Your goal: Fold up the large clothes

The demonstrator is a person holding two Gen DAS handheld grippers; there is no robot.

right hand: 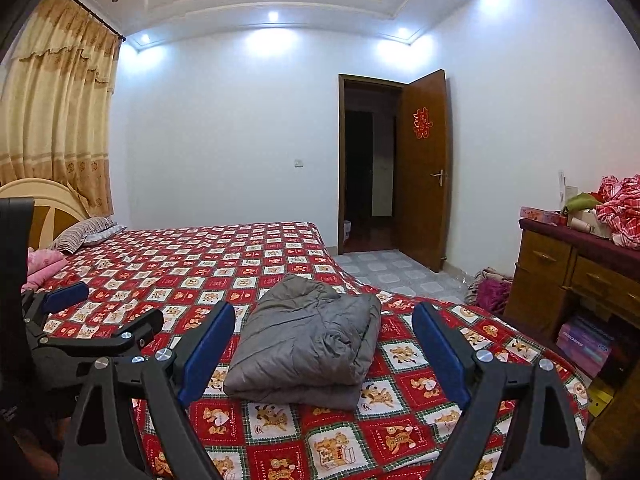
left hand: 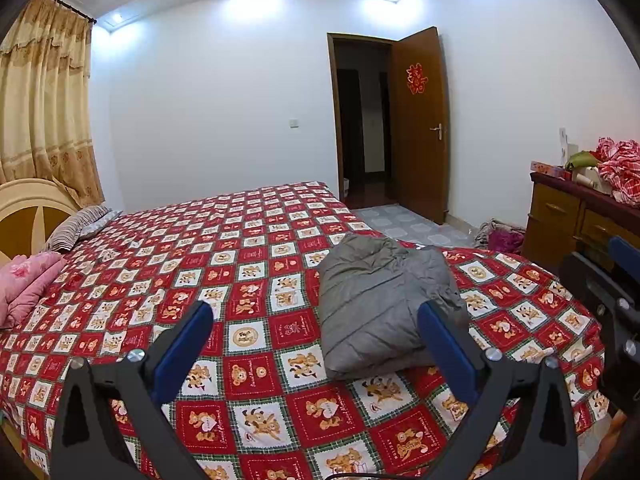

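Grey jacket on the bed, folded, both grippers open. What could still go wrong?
1. The grey jacket is puffy and its top layer bulges; it may spring open if left unpressed.
2. It lies near the edge of the bed; a nudge from the right hand-held gripper could push it toward the floor.

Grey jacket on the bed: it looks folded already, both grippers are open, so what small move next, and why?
Probably just draw both grippers back. The grey jacket lies as a compact folded bundle on the bedspread, and the left gripper and right gripper stand open, holding nothing.
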